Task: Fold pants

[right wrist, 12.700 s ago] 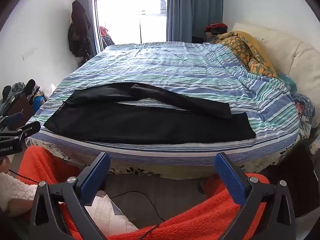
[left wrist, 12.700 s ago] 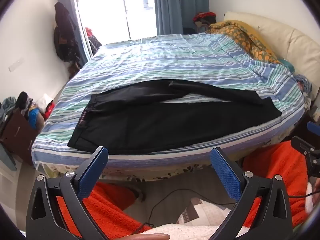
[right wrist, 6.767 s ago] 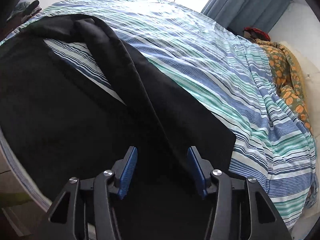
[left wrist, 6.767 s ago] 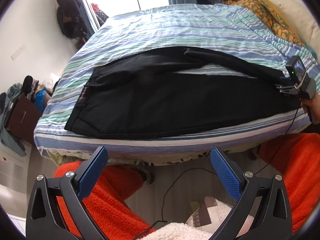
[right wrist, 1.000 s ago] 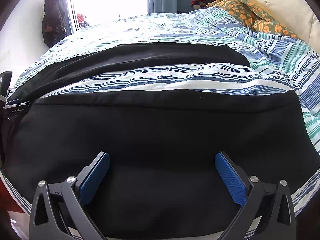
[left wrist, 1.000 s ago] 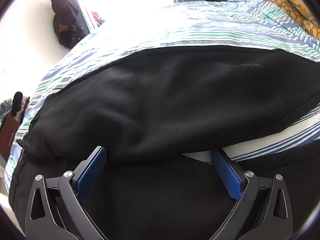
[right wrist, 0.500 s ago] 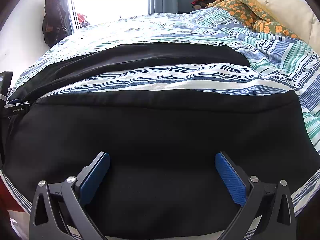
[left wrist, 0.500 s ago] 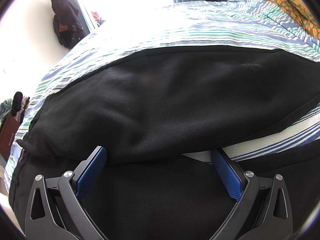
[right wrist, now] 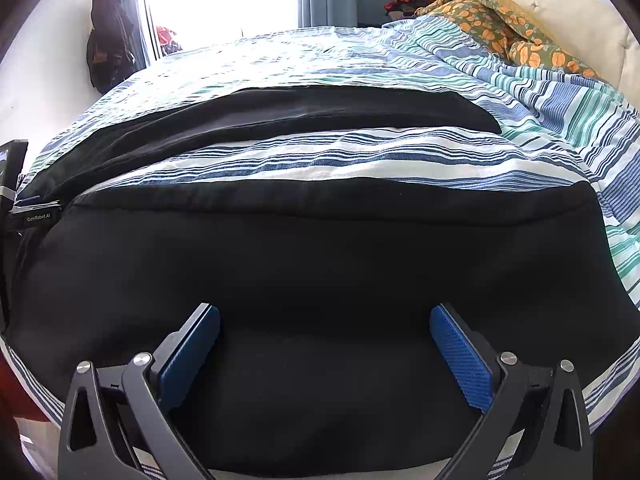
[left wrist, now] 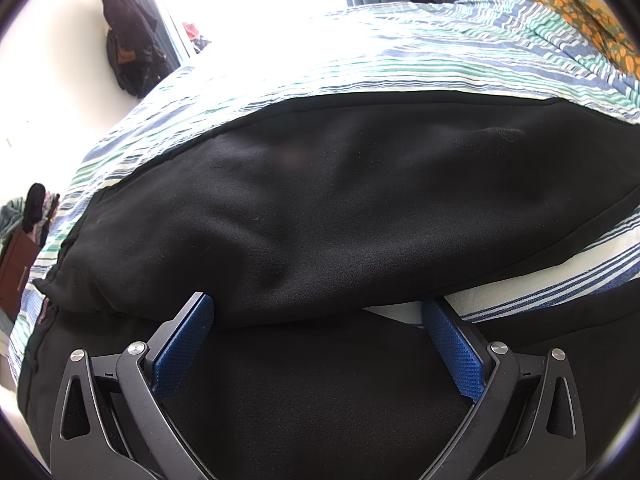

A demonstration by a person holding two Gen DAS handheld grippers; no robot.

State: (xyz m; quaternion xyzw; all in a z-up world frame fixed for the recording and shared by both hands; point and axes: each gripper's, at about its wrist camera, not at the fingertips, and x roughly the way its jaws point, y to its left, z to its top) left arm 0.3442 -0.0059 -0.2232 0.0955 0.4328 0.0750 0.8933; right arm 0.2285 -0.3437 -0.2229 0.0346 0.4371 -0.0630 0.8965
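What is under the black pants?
The black pants lie on the striped blanket, which shows between the two legs and around them. Whatever is beneath the blanket is covered. Both tools, left and right, hover open above the fabric.

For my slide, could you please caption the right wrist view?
Open right gripper over black pants on striped bed.

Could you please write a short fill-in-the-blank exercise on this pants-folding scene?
1. The pants lying on the bed are ____ in colour.
2. The bedspread has a pattern of ____.
3. Both the left hand-held gripper and the right hand-held gripper have their jaws ____.
4. The pads on the fingers are ____ in colour.

Missing words: black; stripes; open; blue
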